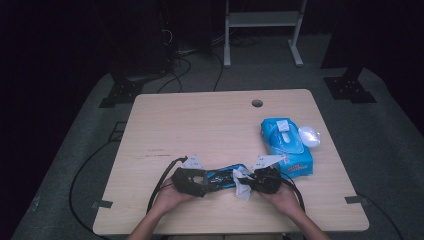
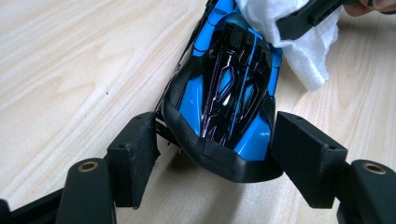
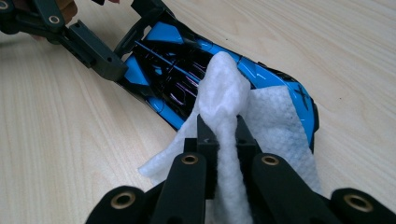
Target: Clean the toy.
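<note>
A glossy blue and black toy car (image 1: 220,177) lies near the table's front edge, between my two grippers. My left gripper (image 1: 200,182) holds one end of it. In the left gripper view the car (image 2: 229,93) sits between the jaws of this gripper (image 2: 217,140), with both pads against its sides. My right gripper (image 1: 252,181) is shut on a white wipe (image 1: 242,187). The right gripper view shows the bunched wipe (image 3: 275,116) clamped in the gripper (image 3: 219,135) and draped over the car's (image 3: 168,70) other end.
A blue pack of wet wipes (image 1: 286,145) lies right of the grippers, with a white crumpled piece (image 1: 309,136) beside it. A cable hole (image 1: 257,103) sits near the table's far edge. Bare wood stretches to the left and behind the car.
</note>
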A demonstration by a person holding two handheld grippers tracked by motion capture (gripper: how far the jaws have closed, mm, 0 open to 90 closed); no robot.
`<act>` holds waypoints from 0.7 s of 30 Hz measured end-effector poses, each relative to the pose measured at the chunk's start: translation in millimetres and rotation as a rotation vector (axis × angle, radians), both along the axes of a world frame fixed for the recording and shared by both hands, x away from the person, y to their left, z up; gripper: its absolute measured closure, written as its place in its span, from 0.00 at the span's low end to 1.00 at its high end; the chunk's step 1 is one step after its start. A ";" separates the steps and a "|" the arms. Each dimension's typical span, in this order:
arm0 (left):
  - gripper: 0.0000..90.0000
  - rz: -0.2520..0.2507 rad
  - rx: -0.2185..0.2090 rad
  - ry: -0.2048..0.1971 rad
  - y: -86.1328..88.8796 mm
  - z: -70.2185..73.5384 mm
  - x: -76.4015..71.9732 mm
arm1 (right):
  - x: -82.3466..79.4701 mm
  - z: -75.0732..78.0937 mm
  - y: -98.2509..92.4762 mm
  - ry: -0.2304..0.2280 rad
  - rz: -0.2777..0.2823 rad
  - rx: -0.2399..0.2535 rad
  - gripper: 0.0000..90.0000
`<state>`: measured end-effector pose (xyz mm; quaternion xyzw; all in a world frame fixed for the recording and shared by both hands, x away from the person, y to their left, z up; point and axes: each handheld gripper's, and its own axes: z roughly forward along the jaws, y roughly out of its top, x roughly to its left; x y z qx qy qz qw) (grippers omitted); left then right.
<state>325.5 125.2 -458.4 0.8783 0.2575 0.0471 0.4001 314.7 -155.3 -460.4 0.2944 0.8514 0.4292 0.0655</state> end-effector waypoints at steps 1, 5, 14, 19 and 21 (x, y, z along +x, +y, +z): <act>0.35 -0.001 0.001 -0.011 -0.4 0.1 -1.3 | 0.0 0.0 0.0 0.000 0.000 0.000 0.96; 0.38 -0.016 0.012 -0.058 -0.1 2.1 -6.5 | -2.1 -0.5 -1.6 0.008 -0.002 0.013 0.96; 0.48 -0.026 0.009 -0.122 -2.3 1.4 -14.3 | -5.4 -1.9 -2.8 0.011 -0.006 0.026 0.96; 0.48 -0.019 -0.005 -0.103 -2.0 0.3 -14.6 | -9.0 -2.4 -3.5 0.004 -0.006 0.026 0.96; 0.48 -0.010 -0.009 -0.096 -1.8 -0.2 -15.7 | -11.4 -2.2 -2.4 -0.004 -0.010 0.018 0.96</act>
